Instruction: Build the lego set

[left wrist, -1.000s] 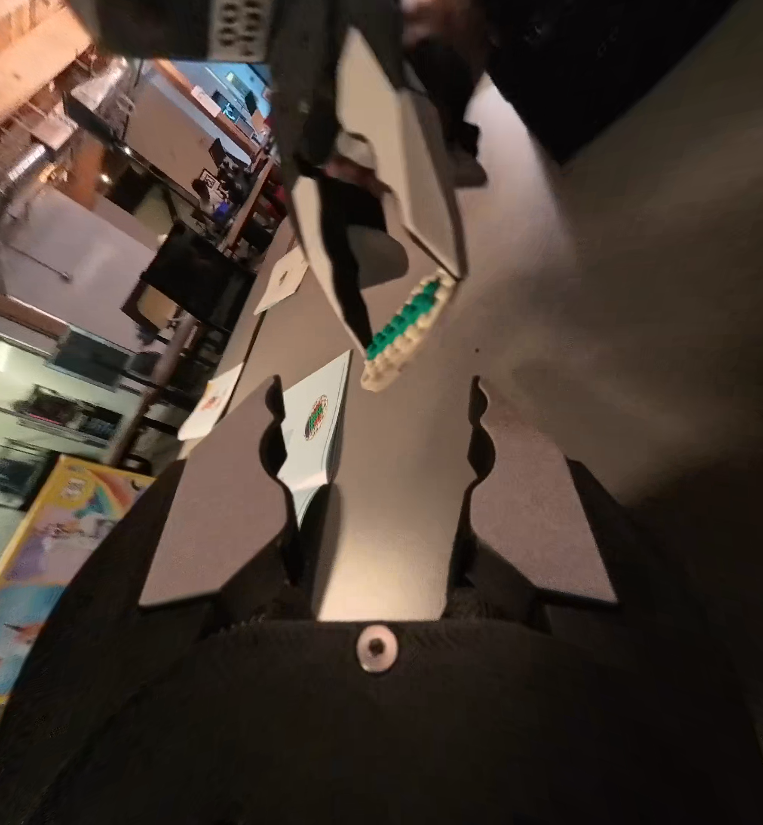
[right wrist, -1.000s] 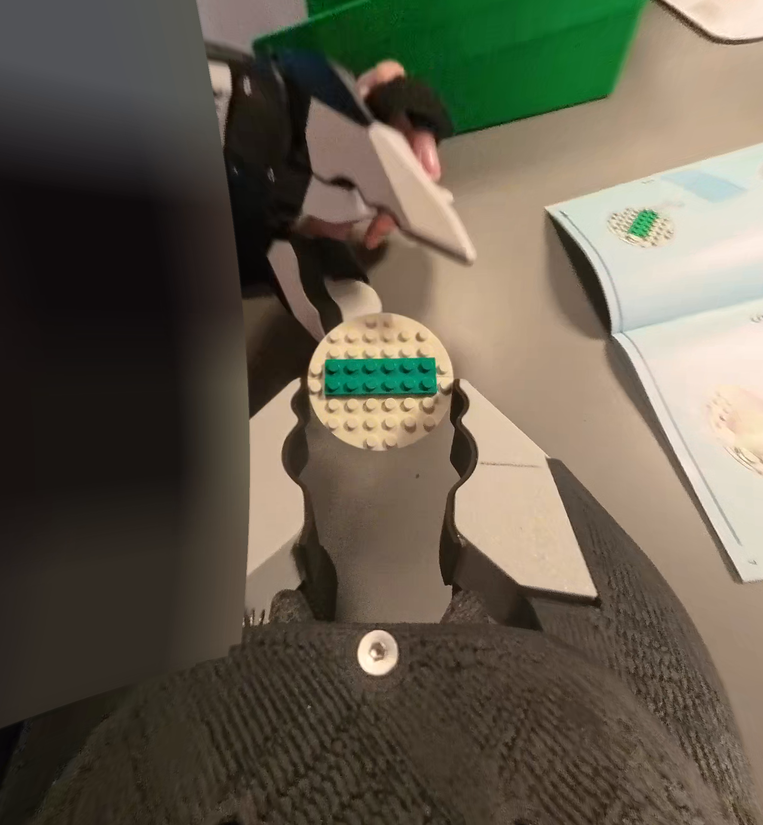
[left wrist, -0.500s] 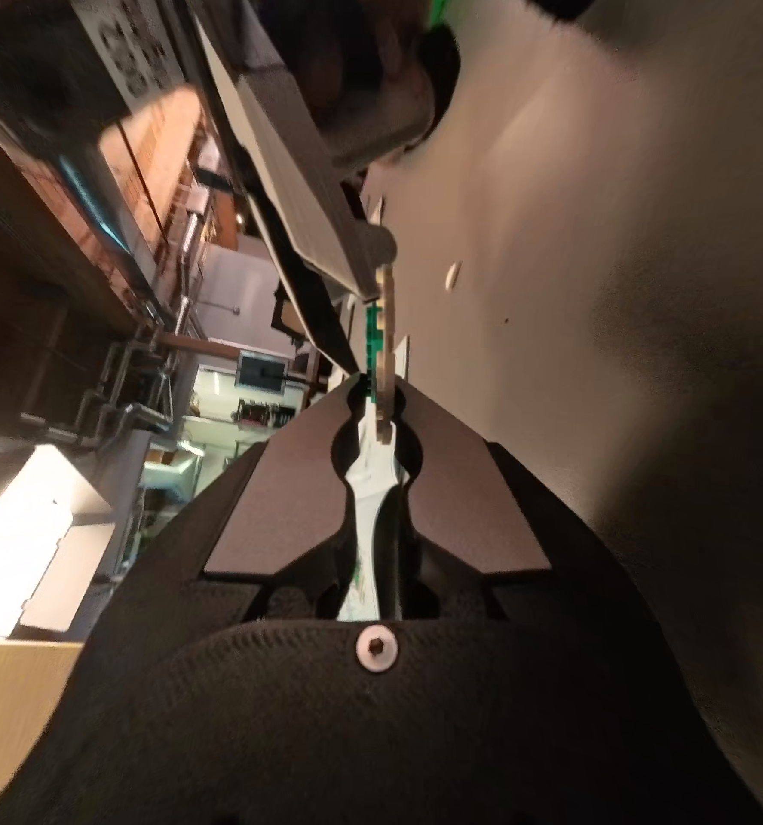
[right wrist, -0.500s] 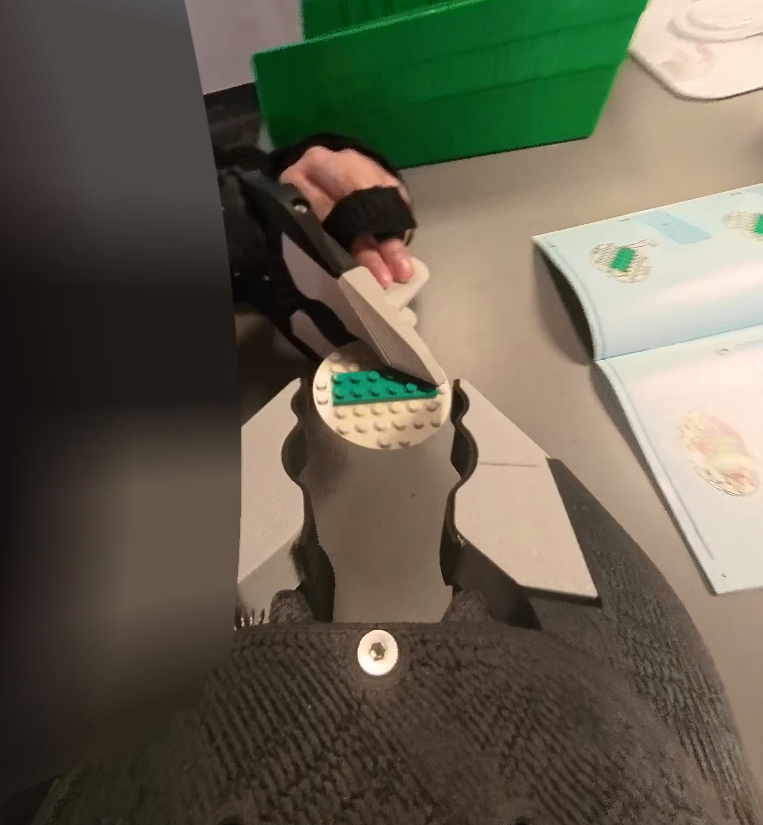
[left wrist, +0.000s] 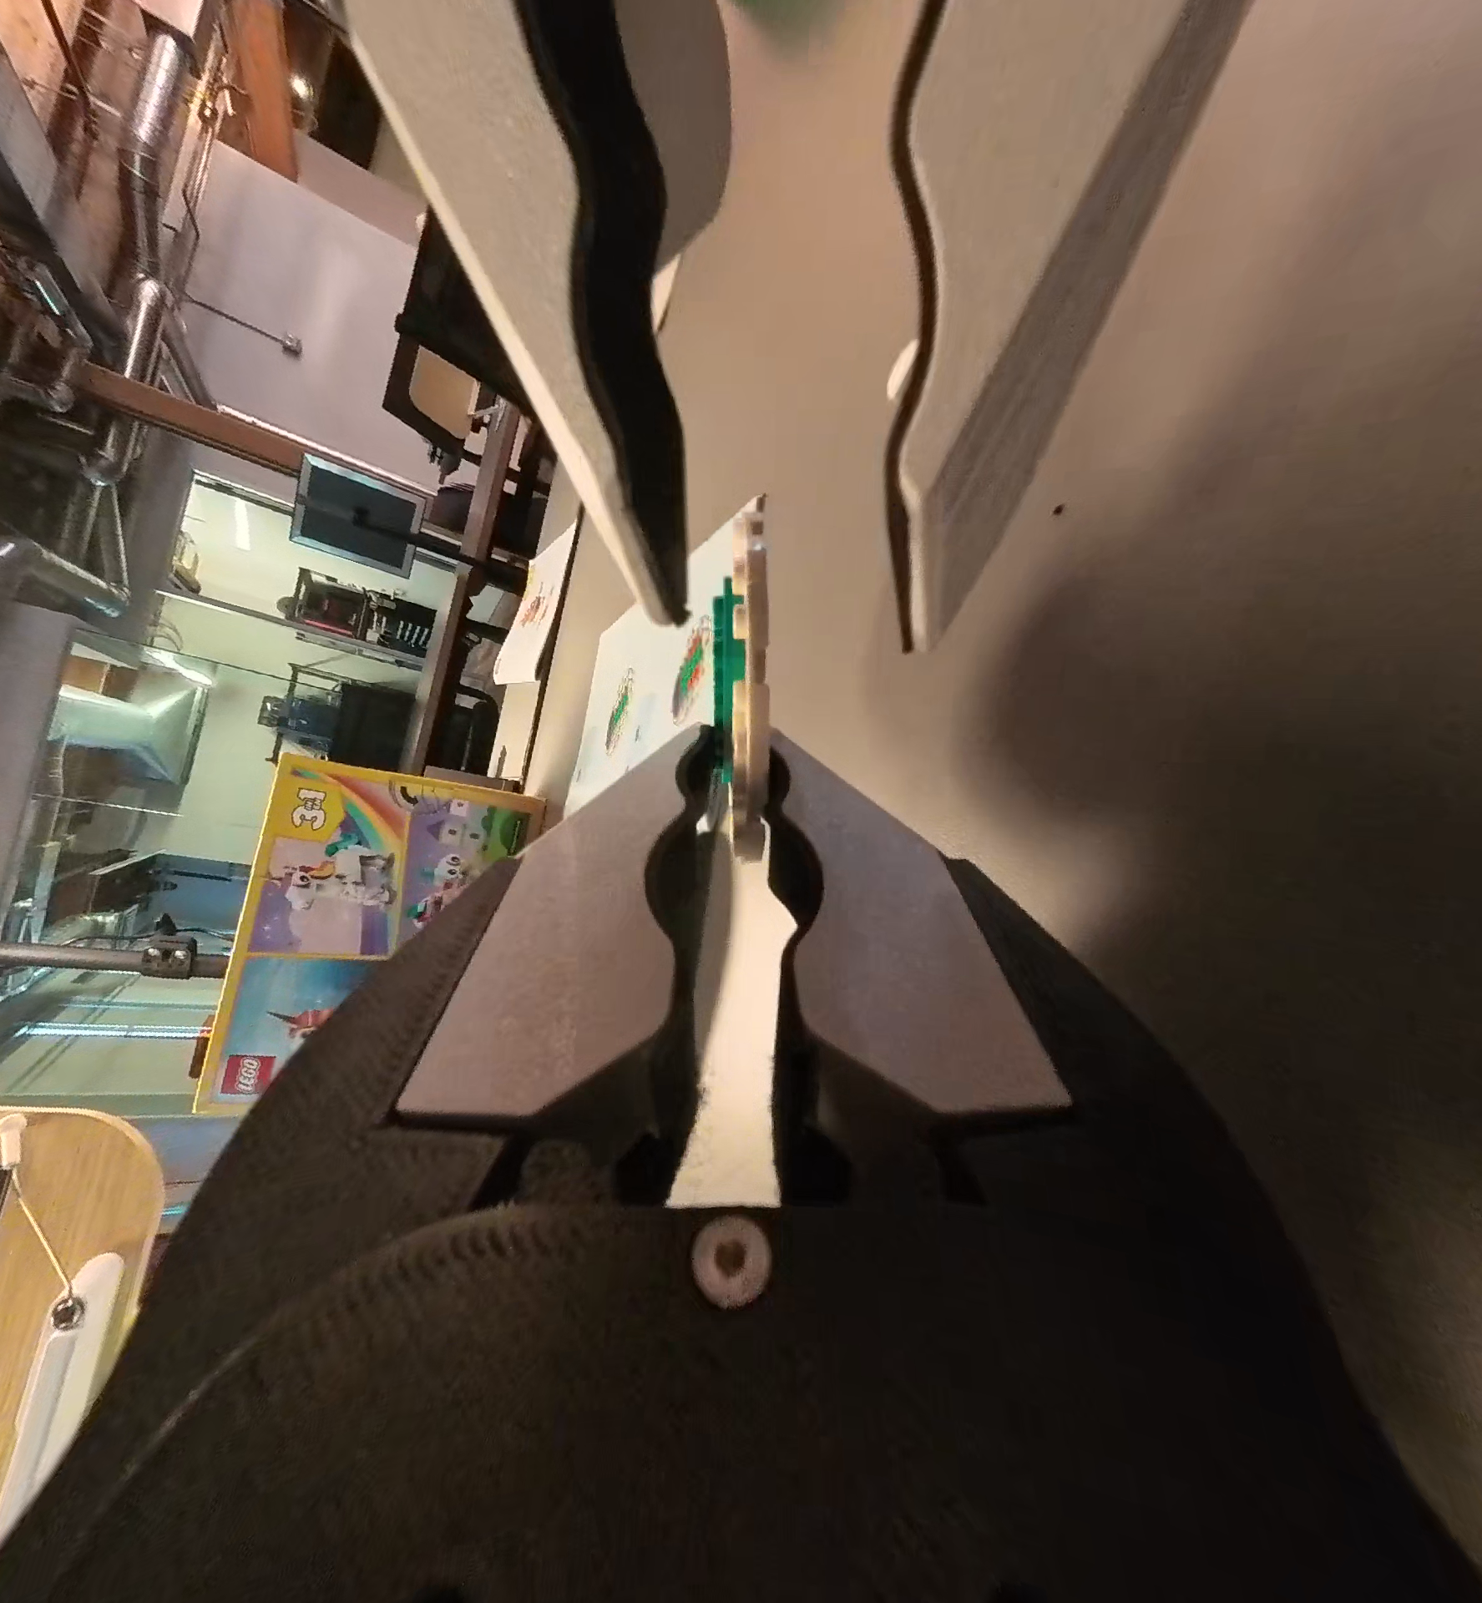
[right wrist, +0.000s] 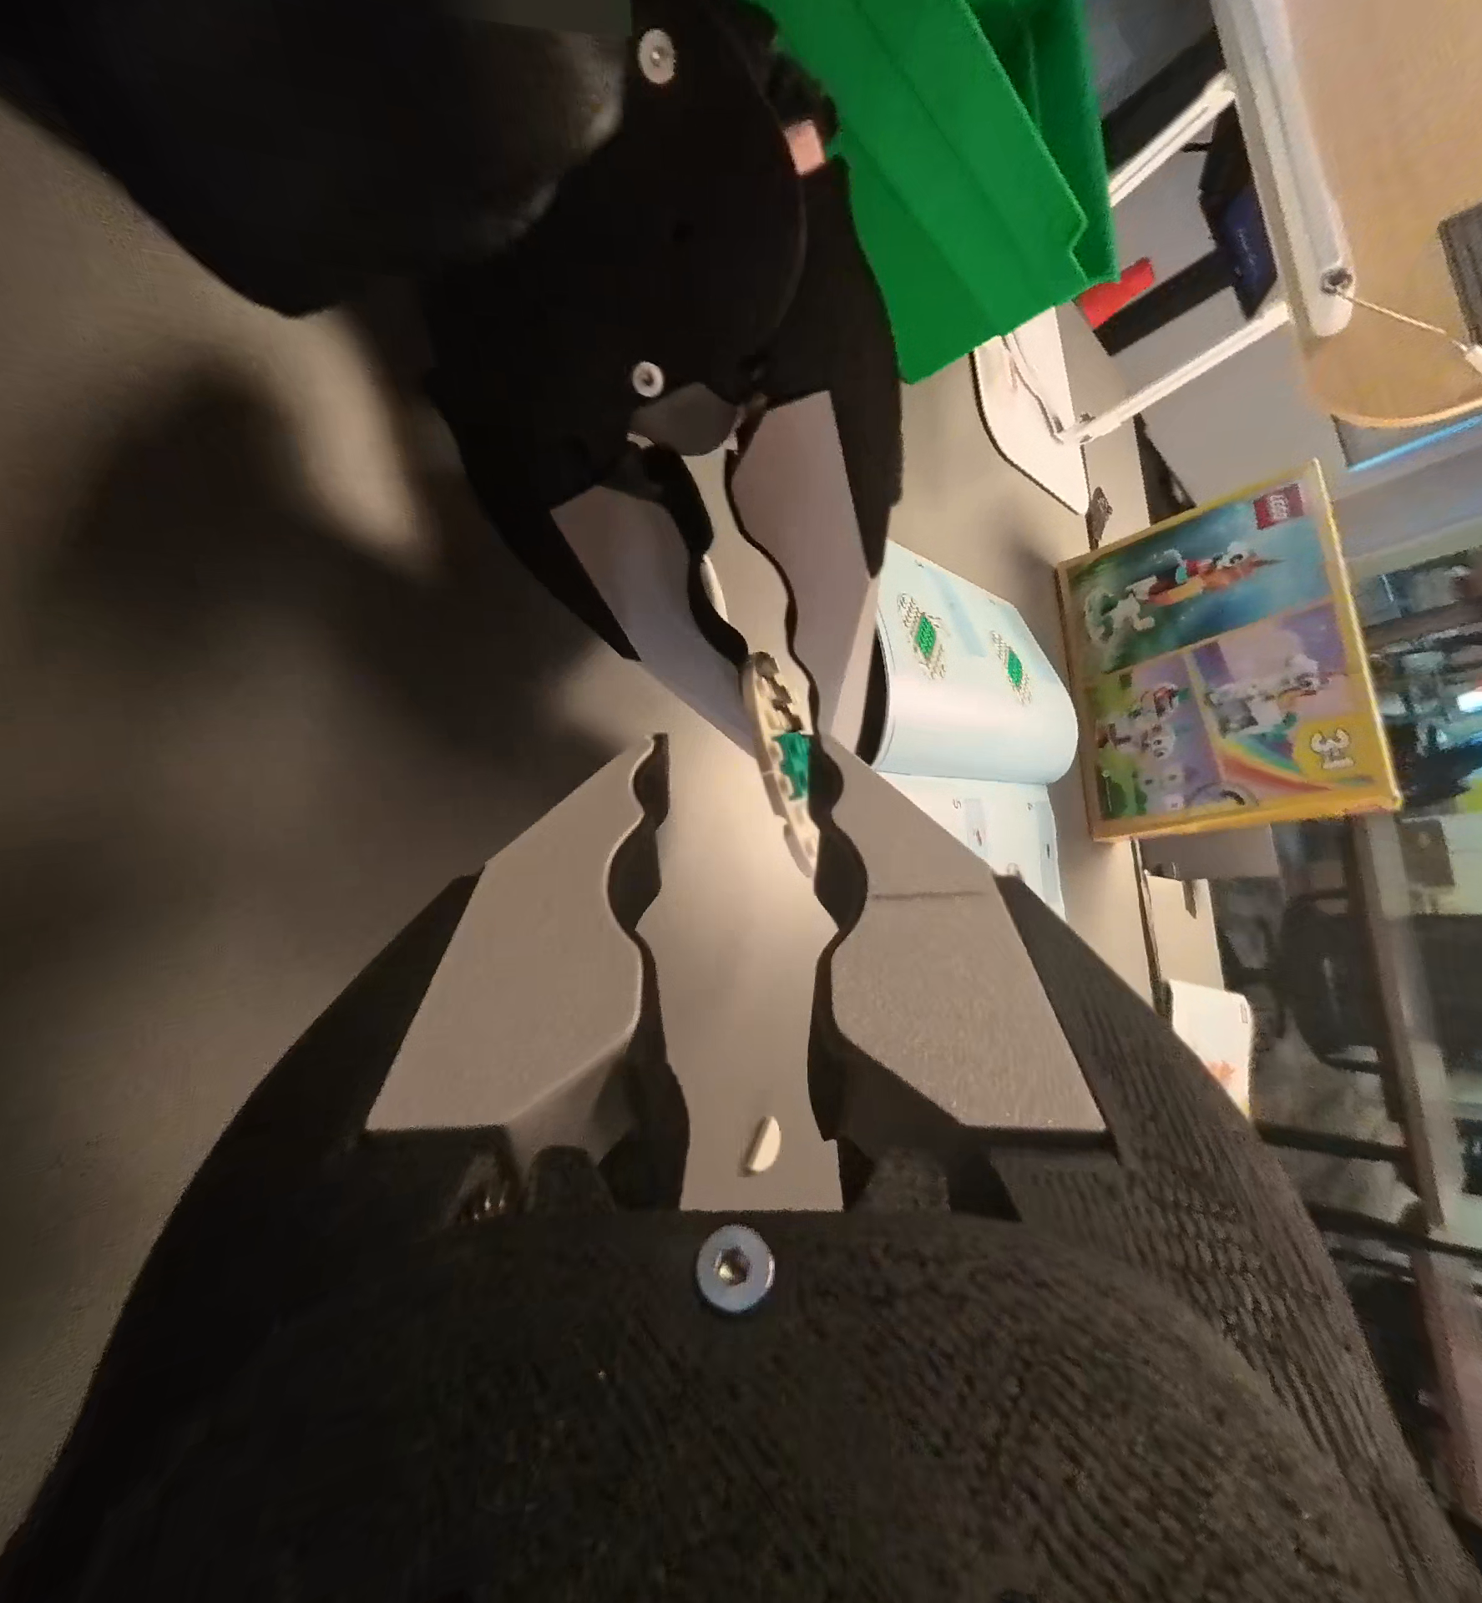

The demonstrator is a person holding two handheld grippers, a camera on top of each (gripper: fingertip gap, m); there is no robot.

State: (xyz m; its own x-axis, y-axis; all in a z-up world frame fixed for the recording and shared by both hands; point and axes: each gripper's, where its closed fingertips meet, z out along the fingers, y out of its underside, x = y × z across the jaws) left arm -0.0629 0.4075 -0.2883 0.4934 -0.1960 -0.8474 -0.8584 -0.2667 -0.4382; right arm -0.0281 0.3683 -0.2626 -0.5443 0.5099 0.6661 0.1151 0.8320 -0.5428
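A round tan studded plate (left wrist: pixel 754 694) with a green plate (left wrist: pixel 727 677) stuck on it stands on edge above the grey table (left wrist: pixel 1240 607). My left gripper (left wrist: pixel 741 768) is shut on its near rim. My right gripper (left wrist: pixel 793 624) comes in from the top of the left wrist view, with its jaws apart on either side of the plate's far rim. In the right wrist view the tan plate (right wrist: pixel 773 720) and the green plate (right wrist: pixel 798 756) sit between my right gripper's (right wrist: pixel 741 750) open fingers, close to the right one.
An open pale blue instruction booklet (right wrist: pixel 963 694) lies behind the plate. A yellow-edged set box (right wrist: pixel 1197 659) stands beyond it. A green bin (right wrist: pixel 963 173) is at the back. A small tan piece (right wrist: pixel 759 1145) lies loose on the table. My hands' fingertips stand some 6 cm from each other.
The left gripper closed on the plate's rim. The right gripper, which held the plate by its edges, opened. The plate turned from flat to standing on edge.
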